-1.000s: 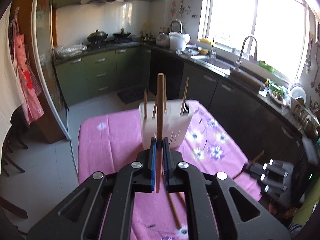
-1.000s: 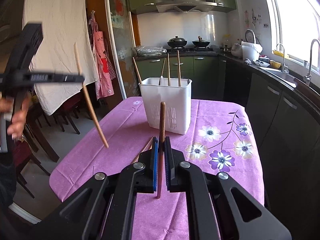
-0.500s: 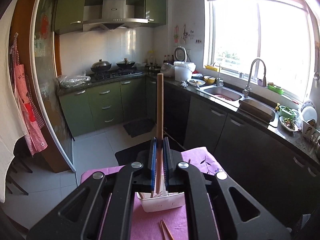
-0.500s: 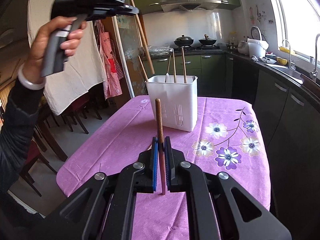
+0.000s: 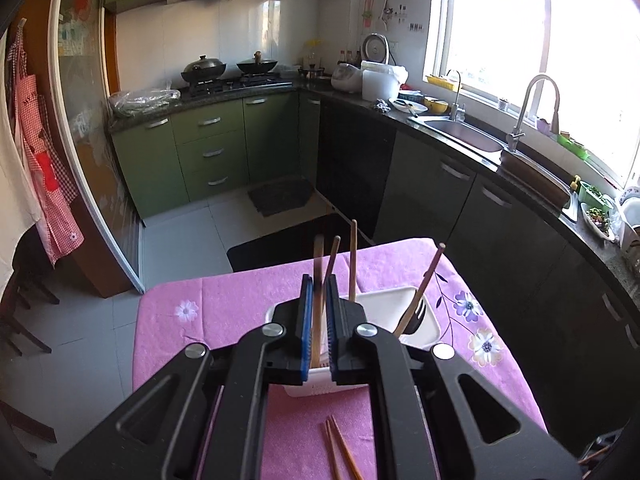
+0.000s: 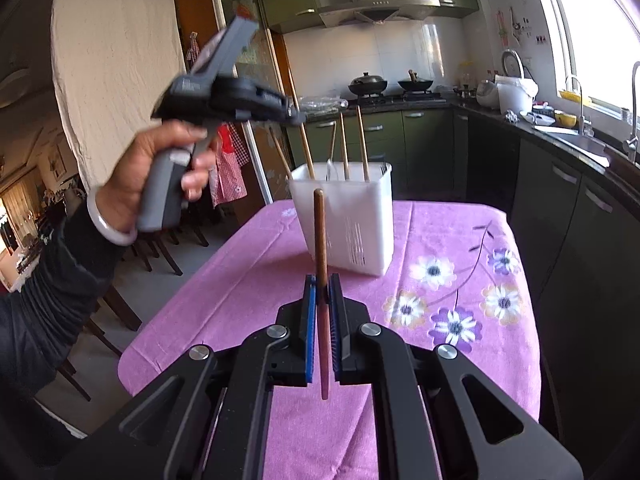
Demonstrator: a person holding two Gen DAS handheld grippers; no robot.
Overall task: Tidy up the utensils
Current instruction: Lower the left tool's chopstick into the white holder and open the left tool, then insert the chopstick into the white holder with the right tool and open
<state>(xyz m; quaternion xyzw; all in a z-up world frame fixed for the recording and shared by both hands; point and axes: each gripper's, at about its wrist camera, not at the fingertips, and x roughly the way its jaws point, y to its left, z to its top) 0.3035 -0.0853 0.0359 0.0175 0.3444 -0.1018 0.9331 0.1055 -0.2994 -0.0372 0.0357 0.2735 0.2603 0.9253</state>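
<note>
The left hand-held gripper (image 5: 316,320) is clamped on a wooden chopstick (image 5: 318,280), its blue pads pressing the stick from both sides. It hangs over the white utensil holder (image 5: 404,300), and the chopstick points down into the holder's left part. The holder stands on the worktop with a pink flowered cloth (image 5: 224,300). Inside it stand more chopsticks (image 5: 353,260), and a dark fork (image 5: 418,316) leans at about 1 o'clock in the right compartment. Two loose chopsticks (image 5: 340,452) lie on the cloth at 6 o'clock from the holder.

The right hand-held gripper (image 6: 322,320) is also closed tightly, on a reddish-brown chopstick (image 6: 320,248) that stands nearly upright between its pads. In this view the holder (image 6: 344,224) is at 12 o'clock from this gripper, well apart. At 10 o'clock the person's left hand (image 6: 160,168) holds the other gripper (image 6: 294,116) above the holder's left side.
</note>
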